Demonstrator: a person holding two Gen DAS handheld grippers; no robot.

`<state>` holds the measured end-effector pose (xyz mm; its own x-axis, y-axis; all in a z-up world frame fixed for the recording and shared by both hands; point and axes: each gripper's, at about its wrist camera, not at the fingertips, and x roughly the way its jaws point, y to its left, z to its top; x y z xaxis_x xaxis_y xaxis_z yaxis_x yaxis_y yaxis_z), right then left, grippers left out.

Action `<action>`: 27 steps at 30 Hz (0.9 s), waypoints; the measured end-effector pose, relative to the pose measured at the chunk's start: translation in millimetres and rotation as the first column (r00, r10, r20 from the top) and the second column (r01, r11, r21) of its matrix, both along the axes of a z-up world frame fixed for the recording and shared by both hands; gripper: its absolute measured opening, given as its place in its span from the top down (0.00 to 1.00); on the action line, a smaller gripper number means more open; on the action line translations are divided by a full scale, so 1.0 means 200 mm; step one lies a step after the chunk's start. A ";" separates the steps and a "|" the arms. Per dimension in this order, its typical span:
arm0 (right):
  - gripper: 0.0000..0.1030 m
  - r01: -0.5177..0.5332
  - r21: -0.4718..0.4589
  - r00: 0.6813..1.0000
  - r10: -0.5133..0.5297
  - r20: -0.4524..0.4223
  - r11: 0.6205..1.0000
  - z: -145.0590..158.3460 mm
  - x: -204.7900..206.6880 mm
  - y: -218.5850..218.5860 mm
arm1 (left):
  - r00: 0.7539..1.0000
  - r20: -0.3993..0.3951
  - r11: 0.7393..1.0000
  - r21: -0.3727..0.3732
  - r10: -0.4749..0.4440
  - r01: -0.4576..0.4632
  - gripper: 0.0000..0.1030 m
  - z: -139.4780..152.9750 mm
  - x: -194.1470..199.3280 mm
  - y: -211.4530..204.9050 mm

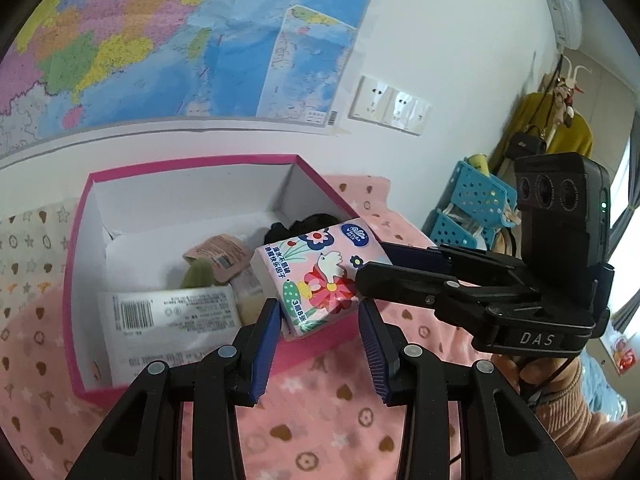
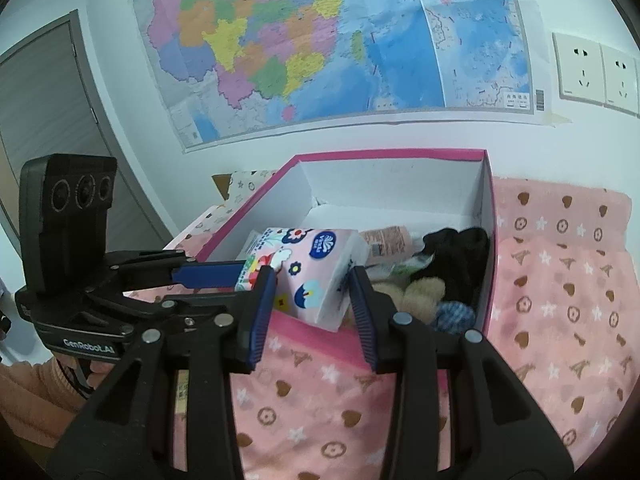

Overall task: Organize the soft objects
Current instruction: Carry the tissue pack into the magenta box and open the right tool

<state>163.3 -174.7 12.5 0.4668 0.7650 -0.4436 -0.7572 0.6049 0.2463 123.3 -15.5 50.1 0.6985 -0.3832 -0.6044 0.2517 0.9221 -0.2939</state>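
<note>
A pink flower-printed soft tissue pack [image 1: 316, 276] hangs mid-frame over the near rim of the pink cardboard box with white inside [image 1: 192, 188]. Both the left gripper [image 1: 320, 322] and the right gripper [image 2: 312, 292] clamp it narrowly, one from each side.

Left tool [image 1: 320, 322] angled downward toward the tissue pack [image 1: 316, 276], blue pads clamped on its near end, right tool [image 2: 312, 300] beside it gripping the pack's other end, a peach-sleeved hand [image 1: 536, 376] under each tool
</note>
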 end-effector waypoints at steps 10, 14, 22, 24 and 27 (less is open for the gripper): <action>0.60 0.027 -0.019 0.999 -0.028 -0.019 0.999 0.00 0.17 0.05 | 0.998 -0.048 0.999 -0.014 0.030 -0.030 0.62 -0.05 0.17 0.05; 0.60 0.044 -0.029 0.998 -0.045 -0.039 0.999 -0.02 0.24 0.09 | 0.997 -0.060 0.999 -0.009 0.041 -0.041 0.62 -0.07 0.23 0.06; 0.60 0.071 -0.041 0.992 -0.075 -0.105 0.997 -0.08 0.39 0.12 | 0.993 -0.106 0.998 0.001 0.060 -0.060 0.62 -0.11 0.36 0.08; 0.60 0.085 -0.047 0.990 -0.090 -0.112 0.995 -0.09 0.41 0.13 | 0.991 -0.117 0.998 -0.003 0.060 -0.061 0.62 -0.13 0.39 0.09; 0.60 0.099 -0.072 0.987 -0.107 -0.123 0.993 -0.11 0.44 0.14 | 0.989 -0.129 0.997 -0.003 0.072 -0.073 0.62 -0.15 0.42 0.09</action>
<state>251.2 -145.8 -9.2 0.4785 0.6833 -0.5515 -0.6552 0.6959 0.2939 206.8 2.4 20.6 0.6407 -0.3397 -0.6885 0.1440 0.9341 -0.3268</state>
